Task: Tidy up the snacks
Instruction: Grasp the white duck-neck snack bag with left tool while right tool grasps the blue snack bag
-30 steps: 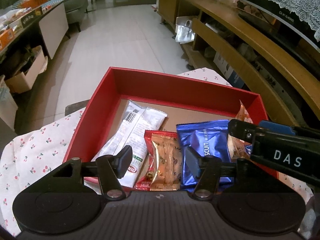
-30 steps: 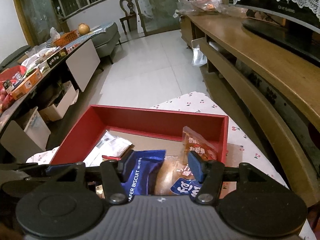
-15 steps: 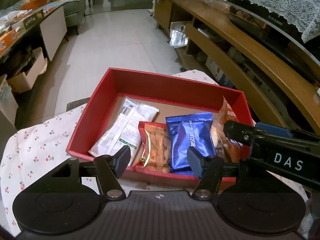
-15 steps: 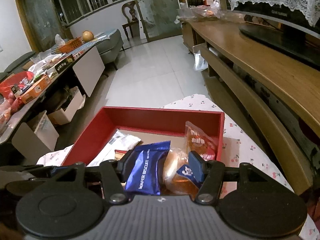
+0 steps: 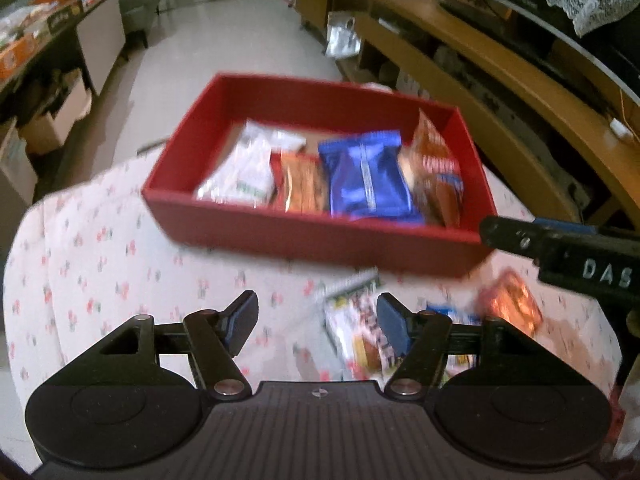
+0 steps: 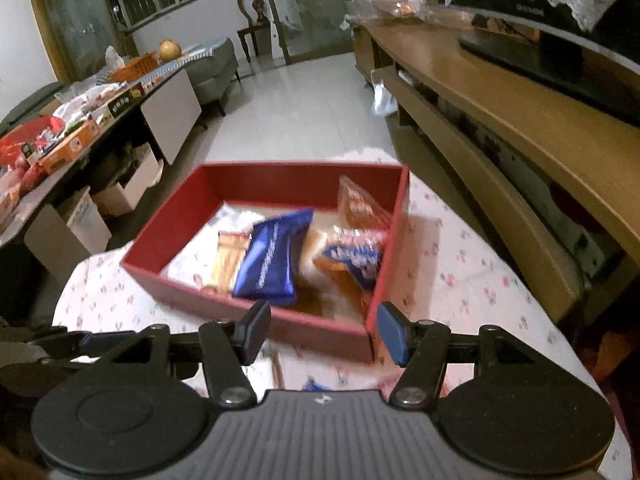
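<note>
Left gripper (image 5: 316, 326) is opening, holding nothing, hovering over the crinkly packet (image 5: 360, 332) at lower centre; probably light and slippery, so pinching mid-body seems best.

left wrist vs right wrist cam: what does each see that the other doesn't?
Left wrist only: loose snack packets on the cloth in front of the box, a printed packet and an orange packet, plus the right claw's body at the right edge; the left claw is opening, empty.
Right wrist only: the right claw, open and empty.
Both: the red box holding the blue packet, on the floral cloth.
</note>
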{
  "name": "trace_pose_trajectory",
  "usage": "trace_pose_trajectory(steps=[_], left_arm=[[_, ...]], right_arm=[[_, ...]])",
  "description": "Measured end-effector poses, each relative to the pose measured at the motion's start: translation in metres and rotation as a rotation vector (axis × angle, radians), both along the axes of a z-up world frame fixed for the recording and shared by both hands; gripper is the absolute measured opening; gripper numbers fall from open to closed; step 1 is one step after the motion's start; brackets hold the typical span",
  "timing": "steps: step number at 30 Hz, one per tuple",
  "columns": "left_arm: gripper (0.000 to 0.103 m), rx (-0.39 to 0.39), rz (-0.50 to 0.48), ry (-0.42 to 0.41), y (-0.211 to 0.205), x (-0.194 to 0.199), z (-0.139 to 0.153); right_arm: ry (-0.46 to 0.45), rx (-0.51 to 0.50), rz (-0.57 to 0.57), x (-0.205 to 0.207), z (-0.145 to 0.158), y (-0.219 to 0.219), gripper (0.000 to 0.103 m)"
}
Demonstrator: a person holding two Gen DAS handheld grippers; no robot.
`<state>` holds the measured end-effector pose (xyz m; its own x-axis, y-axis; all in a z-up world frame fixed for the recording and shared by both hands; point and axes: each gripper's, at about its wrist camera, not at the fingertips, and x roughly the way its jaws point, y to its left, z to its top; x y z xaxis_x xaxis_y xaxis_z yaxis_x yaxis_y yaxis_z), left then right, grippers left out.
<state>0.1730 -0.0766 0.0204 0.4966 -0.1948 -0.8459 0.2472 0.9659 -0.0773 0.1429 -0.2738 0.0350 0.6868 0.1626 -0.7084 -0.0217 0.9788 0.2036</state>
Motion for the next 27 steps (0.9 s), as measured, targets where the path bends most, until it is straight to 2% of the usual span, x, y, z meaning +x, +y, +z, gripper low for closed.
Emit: trace_pose_trajectory(steps=[9,16,19,21,22,27], left_arm=[[0.072,0.002,0.009,0.104,0.005,-0.039,-0.028],[0.073,0.050,0.027,0.167,-0.002,-0.049,-0.058],[0.074,0.078,0.025,0.147,-0.006,-0.052,-0.061],[0.065,0.082,0.033,0.142,-0.006,-0.052,-0.060],[0.064,0.090,0.034,0.136,-0.006,-0.053,-0.059],[0.062,0.063,0.030,0.140,0.000,-0.055,-0.056]], right_arm=[[0.062,0.008,0.033,-0.030,-0.010,0.005,0.066],[0.098,0.025,0.045,-0.034,-0.016,0.004,0.068],[0.117,0.030,0.042,-0.034,-0.020,0.000,0.068],[0.136,0.042,0.036,-0.033,-0.024,-0.003,0.068],[0.154,0.048,0.034,-0.032,-0.027,-0.004,0.068],[0.209,0.060,0.022,-0.028,-0.039,-0.001,0.068]])
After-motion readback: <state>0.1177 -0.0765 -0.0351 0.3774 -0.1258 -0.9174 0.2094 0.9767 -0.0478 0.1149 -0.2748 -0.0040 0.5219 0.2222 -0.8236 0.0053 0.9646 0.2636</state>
